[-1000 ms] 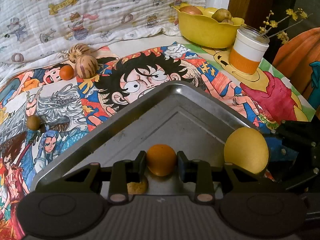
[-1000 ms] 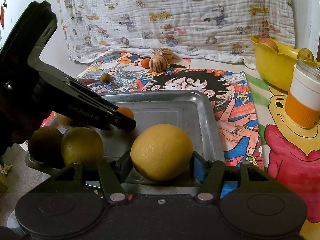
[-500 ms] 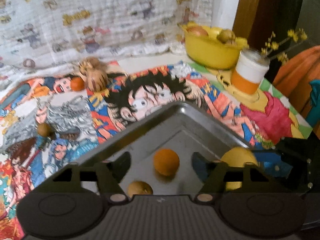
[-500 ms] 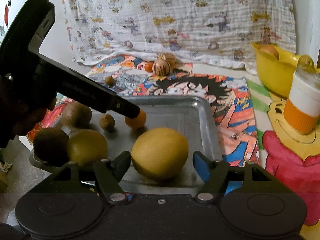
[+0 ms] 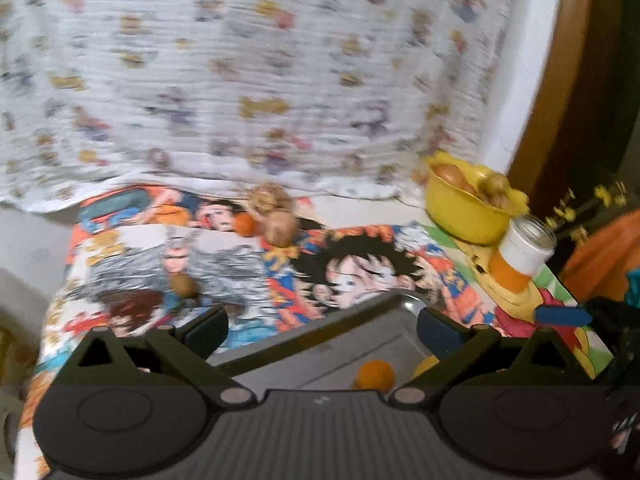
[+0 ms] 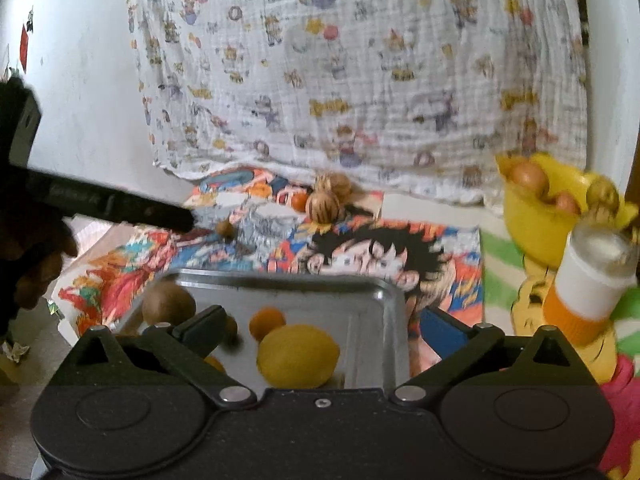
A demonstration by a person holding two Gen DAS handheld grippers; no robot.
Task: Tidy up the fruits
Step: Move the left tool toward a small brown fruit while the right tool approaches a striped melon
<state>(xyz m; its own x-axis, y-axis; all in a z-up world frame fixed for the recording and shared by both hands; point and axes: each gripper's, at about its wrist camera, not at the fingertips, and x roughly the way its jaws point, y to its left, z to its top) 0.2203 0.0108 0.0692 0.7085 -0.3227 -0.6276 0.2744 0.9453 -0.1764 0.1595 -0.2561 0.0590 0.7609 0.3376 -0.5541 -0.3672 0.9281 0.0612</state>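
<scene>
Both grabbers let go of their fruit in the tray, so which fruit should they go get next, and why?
Probably the left gripper should reach toward the small brown fruit on the cartoon cloth. Both grippers' jaws are opening and empty, that fruit lies loose outside the metal tray, and it sits just beyond the left fingers.

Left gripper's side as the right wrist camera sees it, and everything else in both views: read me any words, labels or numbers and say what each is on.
Left gripper: pale lettering runs along its black side, too blurred to read.
Cartoon cloth on the wall: yellow banner motifs with lettering, too blurred to read.
Comic-print table cover: drawings only, no readable words.
White and orange cup: no label shows.
Nothing legible in either view.
</scene>
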